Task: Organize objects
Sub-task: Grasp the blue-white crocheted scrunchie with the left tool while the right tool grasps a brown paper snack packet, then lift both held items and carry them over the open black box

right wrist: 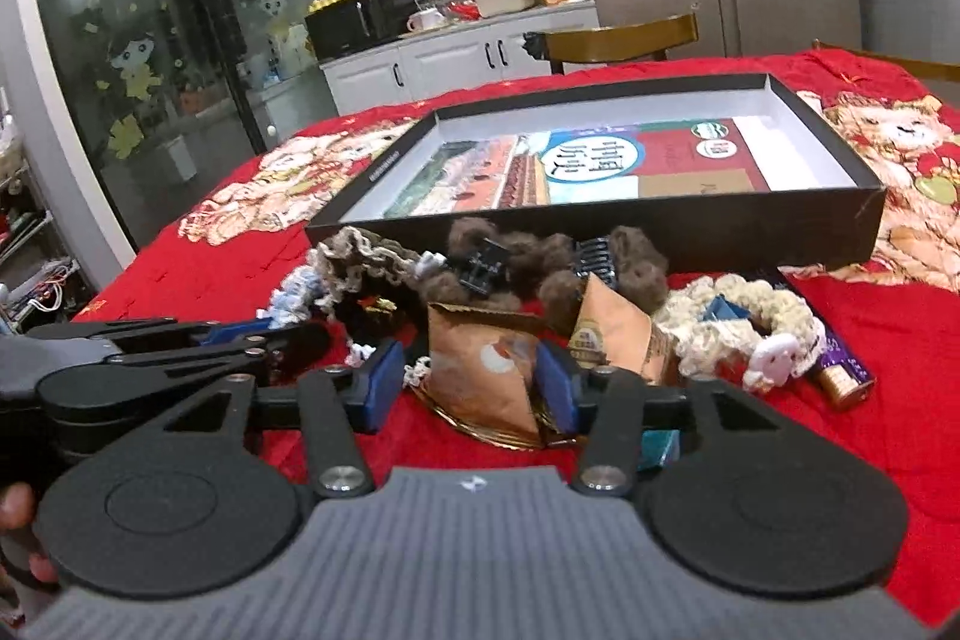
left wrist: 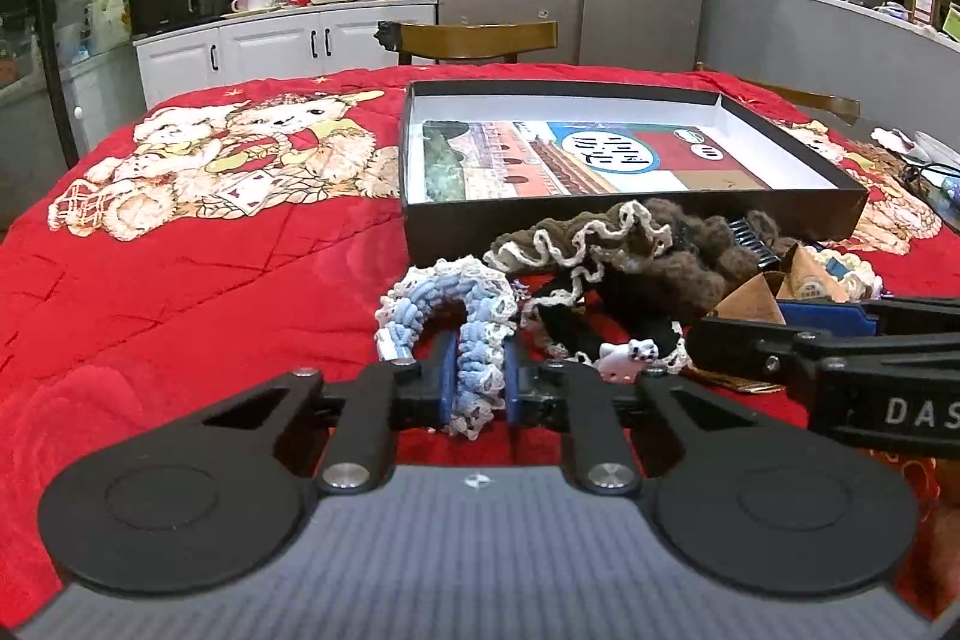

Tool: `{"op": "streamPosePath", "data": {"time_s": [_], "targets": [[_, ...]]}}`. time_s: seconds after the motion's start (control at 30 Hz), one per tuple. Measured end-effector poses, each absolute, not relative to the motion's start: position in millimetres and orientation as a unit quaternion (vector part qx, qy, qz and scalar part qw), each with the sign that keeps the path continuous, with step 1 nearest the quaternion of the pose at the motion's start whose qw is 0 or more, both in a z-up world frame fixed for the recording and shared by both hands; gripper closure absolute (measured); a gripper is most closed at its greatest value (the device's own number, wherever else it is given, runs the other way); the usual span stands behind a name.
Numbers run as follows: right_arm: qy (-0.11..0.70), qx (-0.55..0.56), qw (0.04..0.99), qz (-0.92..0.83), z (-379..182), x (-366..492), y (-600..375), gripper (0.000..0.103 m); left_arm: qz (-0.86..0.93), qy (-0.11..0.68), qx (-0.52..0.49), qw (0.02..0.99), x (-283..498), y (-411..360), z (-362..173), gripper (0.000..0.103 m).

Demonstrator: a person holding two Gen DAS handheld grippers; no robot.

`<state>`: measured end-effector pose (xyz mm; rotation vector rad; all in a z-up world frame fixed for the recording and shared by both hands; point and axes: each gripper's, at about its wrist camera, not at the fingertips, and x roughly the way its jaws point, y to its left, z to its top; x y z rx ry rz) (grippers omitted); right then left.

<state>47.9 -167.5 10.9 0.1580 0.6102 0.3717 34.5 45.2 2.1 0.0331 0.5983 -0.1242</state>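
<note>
My left gripper (left wrist: 477,388) is shut on a blue and white crocheted hair tie (left wrist: 456,316) just above the red cloth. My right gripper (right wrist: 471,388) has its pads against both sides of a brown paper snack packet (right wrist: 480,370). It enters the left wrist view from the right (left wrist: 840,346). A pile of items lies in front of a black shallow box (left wrist: 630,220) (right wrist: 600,232) with a printed sheet inside: a brown ruffled hair tie (left wrist: 576,232), a brown fuzzy hair clip (right wrist: 540,262), a cream hair tie (right wrist: 738,322).
A red quilted cloth with bear prints (left wrist: 180,250) covers the table. A wooden chair (left wrist: 480,40) stands behind the box. A purple tube (right wrist: 840,376) lies at the right of the pile. Cabinets with kitchenware (left wrist: 270,34) stand at the back.
</note>
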Motion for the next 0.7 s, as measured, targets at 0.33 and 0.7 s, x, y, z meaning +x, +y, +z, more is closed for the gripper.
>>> {"op": "streamPosePath", "data": {"time_s": [0.33, 0.7], "targets": [[0.304, 0.096, 0.929, 0.186, 8, 53, -173, 0.064, -0.048, 0.29, 0.014, 0.956, 33, 48, 3, 0.085], [0.292, 0.113, 0.93, 0.193, 8, 52, -180, 0.065, -0.036, 0.286, 0.012, 0.958, 32, 49, 4, 0.086]]}}
